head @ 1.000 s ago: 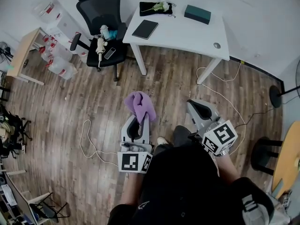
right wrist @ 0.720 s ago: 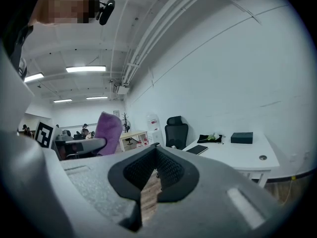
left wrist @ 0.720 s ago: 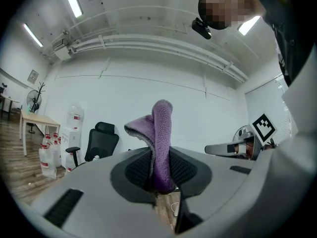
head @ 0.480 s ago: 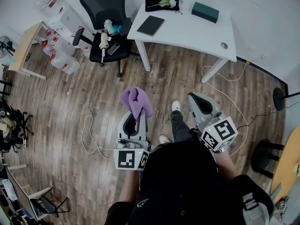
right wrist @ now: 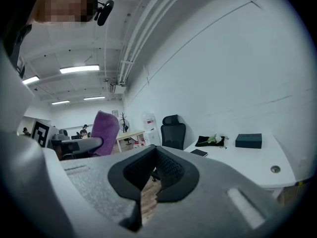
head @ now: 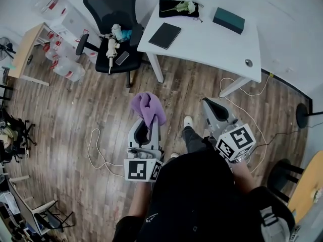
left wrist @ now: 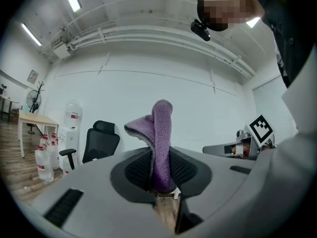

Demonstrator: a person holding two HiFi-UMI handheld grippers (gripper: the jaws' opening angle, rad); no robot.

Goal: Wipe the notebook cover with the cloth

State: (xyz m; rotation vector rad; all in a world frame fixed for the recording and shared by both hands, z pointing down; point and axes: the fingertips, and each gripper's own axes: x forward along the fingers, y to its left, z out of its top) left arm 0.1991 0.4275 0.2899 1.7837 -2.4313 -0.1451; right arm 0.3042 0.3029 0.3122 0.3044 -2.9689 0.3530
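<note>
Starting wide: a wooden floor (head: pixel 70 110) fills most of the head view, with a white worktop (head: pixel 212 42) at the top and a black office chair (head: pixel 108 6) just beside its left end. The person stands well back from that worktop, both grippers held low in front of the body and pointing forward over the bare boards.

Now the left gripper (head: pixel 149 124): its jaws are clamped hard on the purple cloth (head: pixel 145 105). The left gripper view shows the fabric pinched between the dark pads, the loose part rising up out of them and folding over to the left. It is level and aimed straight ahead, marker cube back near the person's waist.

Over to the right gripper (head: pixel 210 106): jaws drawn together, nothing between them, only a thin slit of floor showing low down in its own view. It sits beside the left one, apart from it, tilted slightly inward.

On to the smaller things. The dark notebook (head: pixel 165 35) lies closed and flat on the worktop's left part, near the chair, well apart from the cloth. Behind it rests a black pouch (head: pixel 174 8) with a pale flower on top, and a teal box (head: pixel 228 20) sits farther right.
</note>
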